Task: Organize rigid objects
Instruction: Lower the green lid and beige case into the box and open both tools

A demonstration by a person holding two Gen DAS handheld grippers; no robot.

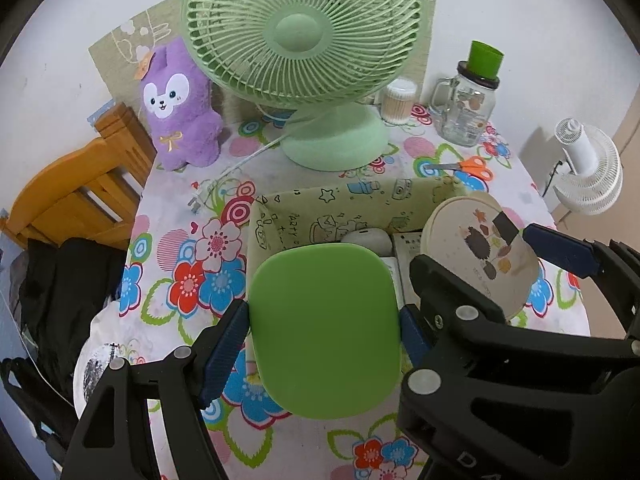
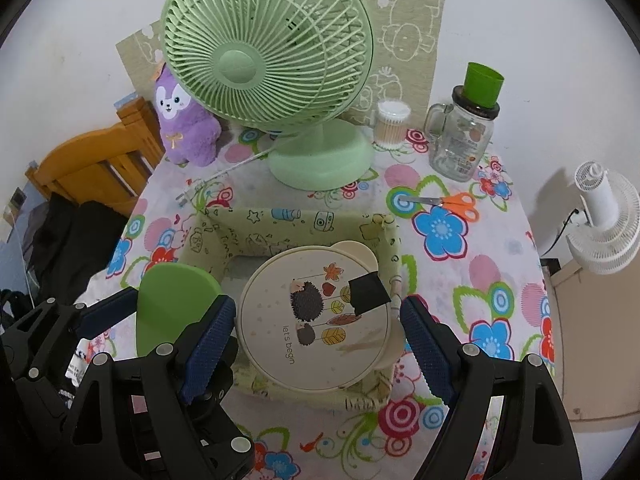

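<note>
while the left gripper (image 1: 324,334) clamps the green lid (image 1: 326,330), the right gripper (image 2: 318,326) grips the round hedgehog lid (image 2: 314,318) above the fabric basket (image 2: 292,220)

Two fisheye views, each from just behind a hand-held gripper, look steeply down and forward over the flowered surface (image 1: 168,216), close above a fabric basket (image 1: 360,196). Both share the green fan (image 2: 264,68), the jar (image 2: 460,140) and the scissors (image 2: 448,202); edges look warped.
</note>
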